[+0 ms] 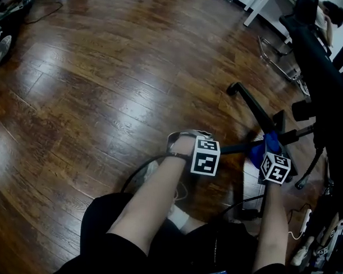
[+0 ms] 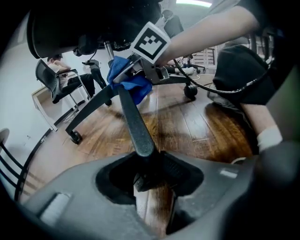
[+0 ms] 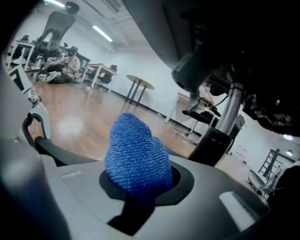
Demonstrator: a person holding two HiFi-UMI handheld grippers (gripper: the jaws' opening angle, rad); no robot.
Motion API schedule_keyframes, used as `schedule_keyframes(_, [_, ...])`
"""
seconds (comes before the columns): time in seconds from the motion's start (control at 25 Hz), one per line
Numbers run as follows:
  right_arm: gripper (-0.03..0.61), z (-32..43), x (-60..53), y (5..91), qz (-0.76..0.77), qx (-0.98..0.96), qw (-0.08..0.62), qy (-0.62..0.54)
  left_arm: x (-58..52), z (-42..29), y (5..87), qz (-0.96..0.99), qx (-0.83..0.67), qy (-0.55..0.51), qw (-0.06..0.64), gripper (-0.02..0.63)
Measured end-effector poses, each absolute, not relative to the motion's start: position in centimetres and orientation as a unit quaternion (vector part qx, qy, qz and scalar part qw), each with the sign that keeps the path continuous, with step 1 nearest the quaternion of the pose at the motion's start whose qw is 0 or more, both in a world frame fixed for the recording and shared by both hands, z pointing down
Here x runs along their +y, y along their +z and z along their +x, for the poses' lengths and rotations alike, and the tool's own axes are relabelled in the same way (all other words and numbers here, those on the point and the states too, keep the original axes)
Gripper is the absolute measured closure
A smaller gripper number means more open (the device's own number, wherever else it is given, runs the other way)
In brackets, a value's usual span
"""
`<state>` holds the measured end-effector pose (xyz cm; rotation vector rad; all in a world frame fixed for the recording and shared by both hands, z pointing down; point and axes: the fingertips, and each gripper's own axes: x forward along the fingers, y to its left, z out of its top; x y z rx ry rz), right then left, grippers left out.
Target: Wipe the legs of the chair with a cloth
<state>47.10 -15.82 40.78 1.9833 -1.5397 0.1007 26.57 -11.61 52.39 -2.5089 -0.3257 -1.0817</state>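
Observation:
The black office chair's star base (image 1: 275, 127) stands on the wood floor at the right. My left gripper (image 1: 221, 151) is shut on the end of one chair leg (image 2: 134, 123), which runs from between its jaws (image 2: 150, 174) up to the hub. My right gripper (image 3: 140, 187) is shut on a bunched blue cloth (image 3: 137, 157). The blue cloth (image 2: 129, 82) rests against that same leg close to the hub, also visible from above (image 1: 260, 149). Another leg (image 1: 250, 103) points away toward the upper left.
A leg with a caster (image 2: 75, 137) reaches left, another caster (image 2: 190, 90) sits behind. A power strip and cables (image 1: 302, 218) lie at lower right. A second chair's frame (image 1: 278, 51) and a white table leg (image 1: 258, 7) stand beyond. The person's knees fill the bottom edge.

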Motion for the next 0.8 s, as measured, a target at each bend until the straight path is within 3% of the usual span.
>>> schedule_keyframes(0.32, [0.514, 43.9, -15.1, 41.7, 0.778, -0.566, 0.267, 0.054, -11.7, 26.5, 52.6, -0.888, -0.116, -0.397, 0.203, 0.462])
schedule_keyframes(0.64, [0.512, 28.5, -15.2, 45.8, 0.640, -0.697, 0.320, 0.030, -11.8, 26.6, 52.9, -0.879, -0.098, -0.414, 0.213, 0.462])
schedule_keyframes(0.8, [0.512, 26.2, -14.7, 46.6, 0.592, -0.724, 0.355, 0.006, -11.8, 26.6, 53.0, -0.879, -0.096, -0.415, 0.213, 0.462])
